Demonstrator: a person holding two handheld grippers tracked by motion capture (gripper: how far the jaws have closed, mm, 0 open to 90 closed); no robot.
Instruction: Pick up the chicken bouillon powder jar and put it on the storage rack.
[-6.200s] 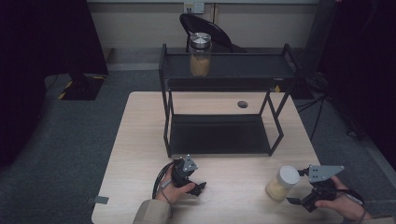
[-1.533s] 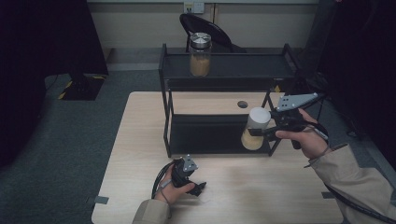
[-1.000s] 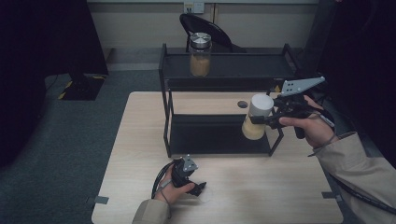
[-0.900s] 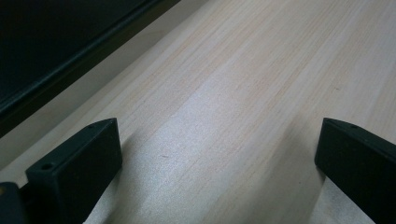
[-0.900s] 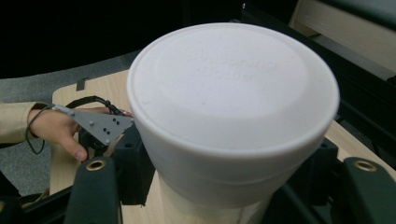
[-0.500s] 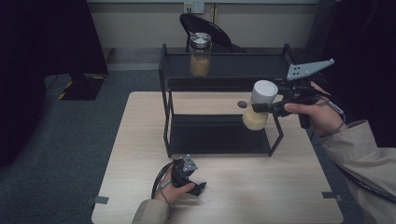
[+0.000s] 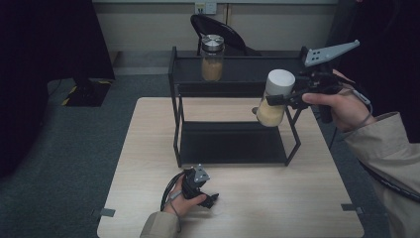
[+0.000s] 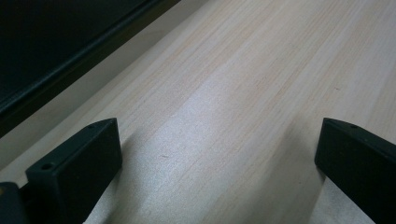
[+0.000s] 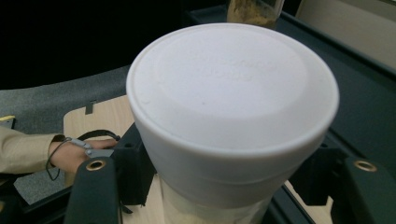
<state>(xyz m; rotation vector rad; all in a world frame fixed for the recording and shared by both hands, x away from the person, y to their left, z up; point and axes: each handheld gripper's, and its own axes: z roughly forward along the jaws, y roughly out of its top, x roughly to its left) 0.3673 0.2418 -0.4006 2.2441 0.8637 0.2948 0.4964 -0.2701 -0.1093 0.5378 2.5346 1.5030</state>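
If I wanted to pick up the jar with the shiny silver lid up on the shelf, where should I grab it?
Probably around the glass body of the silver-lidded jar, just under its lid, coming from the front, the table side. It stands upright on the black rack's top shelf, whose raised rim hides its base, so jaws should close on its round sides above that rim.

Beige sleeves [image 7: 384, 144], black hand-held gripper [image 7: 277, 98] with grey 3-cornered plate [image 7: 329, 51]
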